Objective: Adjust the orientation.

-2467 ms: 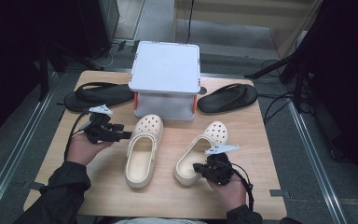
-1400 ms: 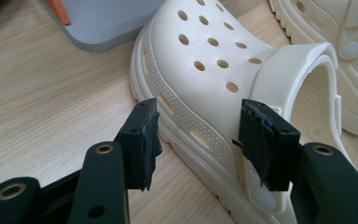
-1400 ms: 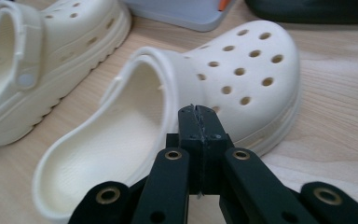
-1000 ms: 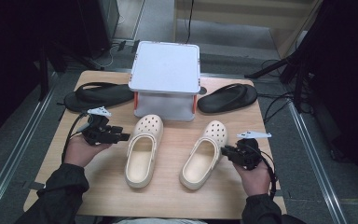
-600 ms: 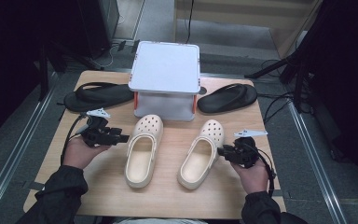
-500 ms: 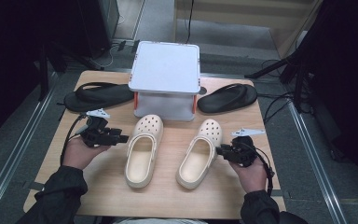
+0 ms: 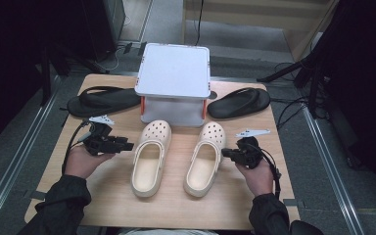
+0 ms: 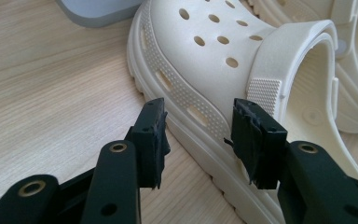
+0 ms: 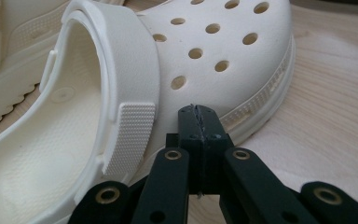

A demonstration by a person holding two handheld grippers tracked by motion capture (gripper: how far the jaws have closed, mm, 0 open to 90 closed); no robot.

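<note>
Stood at the far middle of the wooden table [image 7: 103, 205]: a grey lidded box [image 7: 174, 73], taken here as the landmark. Lay flat at either side of the box, one each: two black flip-flops [image 7: 103, 100]. Rested just in front of the box, side by side, toes toward it: two cream clogs, the left clog [image 7: 149, 156] and the right clog [image 7: 205, 156]. Hovered left of the box's front, at the left clog's outer side: the left gripper [image 8: 198, 133], jaws apart and just been closing, the clog's sole edge between the pads, no press seen. Pointed from right of the box's front at the right clog's outer side: the right gripper [image 9: 199, 122], jaws just closed fully together, nothing between them, tips close against the clog's side.
</note>
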